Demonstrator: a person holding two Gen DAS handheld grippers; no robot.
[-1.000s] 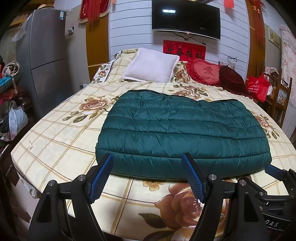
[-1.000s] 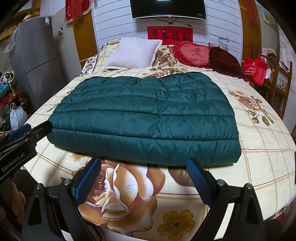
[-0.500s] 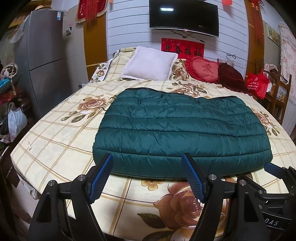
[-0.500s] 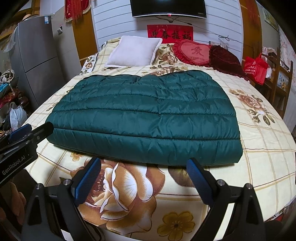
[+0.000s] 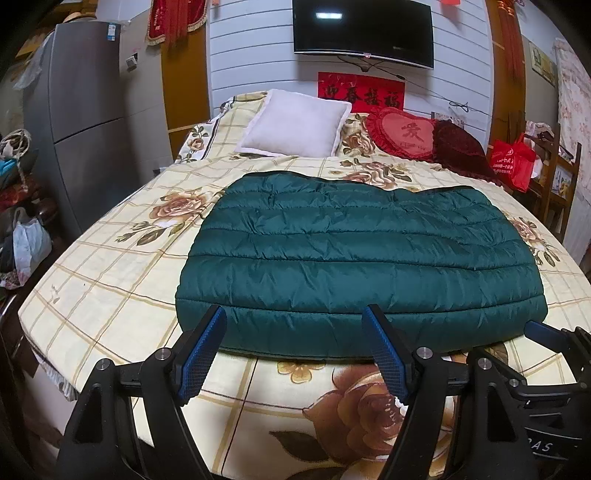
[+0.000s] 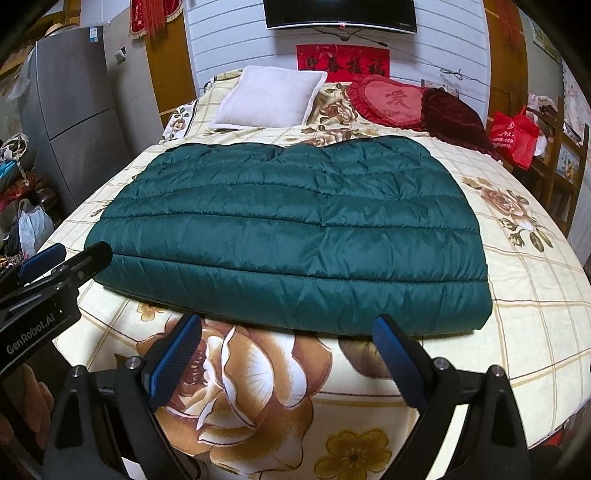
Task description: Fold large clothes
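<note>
Compared with a second ago, both cameras sit a little closer to the dark green quilted down garment [image 5: 354,266] [image 6: 295,229], whose near hem now reaches up to the fingertips in each view; the garment itself has not changed shape or place. It lies flat and already folded into a broad rectangle on the cream floral-and-check bedsheet [image 5: 110,280] [image 6: 524,317], its near hem towards the foot of the bed and its far edge short of the pillows. The left gripper [image 5: 295,350] hangs over the sheet just before the garment's near hem, its blue-padded fingers [image 5: 201,354] spread wide and holding nothing. The right gripper [image 6: 288,354] is likewise released, its blue pads [image 6: 395,362] well apart above a large brown rose print, just beside the garment's near right corner. Beyond the garment, at the head of the bed, stand a white square pillow [image 5: 295,127] [image 6: 271,98], a red heart-shaped cushion [image 5: 402,133] [image 6: 388,101] and a dark maroon cushion [image 5: 461,151] to its right. On the white panelled wall behind them hang a black television [image 5: 362,33] and a red banner with gold characters [image 5: 360,92]. Left of the garment stands a grey refrigerator [image 5: 92,122]; right of it, a red carrier bag [image 5: 513,162] rests on wooden furniture.
</note>
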